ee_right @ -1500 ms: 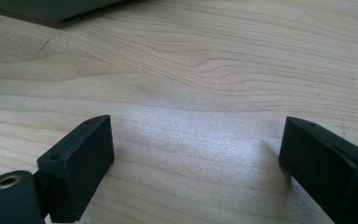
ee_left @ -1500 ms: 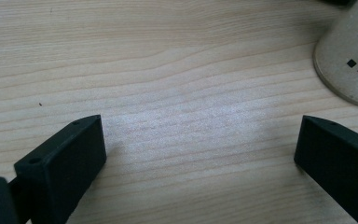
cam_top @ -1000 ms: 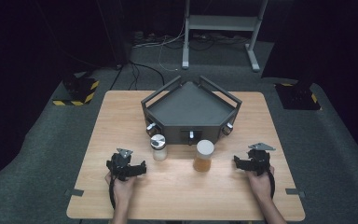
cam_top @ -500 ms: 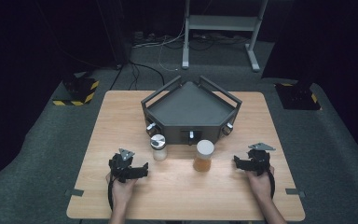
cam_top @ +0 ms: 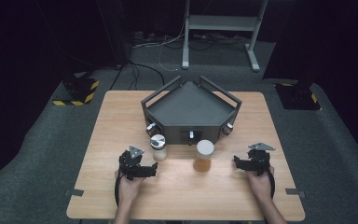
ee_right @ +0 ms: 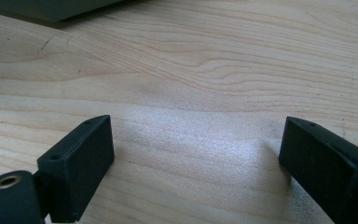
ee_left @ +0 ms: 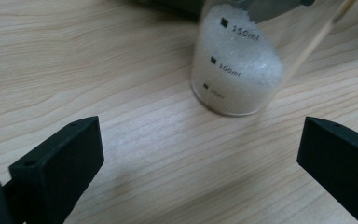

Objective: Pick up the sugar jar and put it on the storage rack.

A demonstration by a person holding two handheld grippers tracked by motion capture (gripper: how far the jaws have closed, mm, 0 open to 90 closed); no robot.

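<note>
Left tool [cam_top: 150,171] has edged toward the jar [cam_top: 158,147].

Setting: probably a lab or recording studio. Evidence: dark surroundings, grey carpet [cam_top: 37,154], floor cables [cam_top: 144,70], hazard-striped stand bases [cam_top: 77,91], wooden table [cam_top: 121,116].

Two jars stand mid-frame on one wooden table [cam_top: 121,116]: one small jar [cam_top: 158,147] of white grains, one taller amber jar [cam_top: 203,156]. One dark tray [cam_top: 190,108] sits above them. Two grippers at lower frame: left gripper [cam_top: 150,170], right gripper [cam_top: 238,163].
</note>
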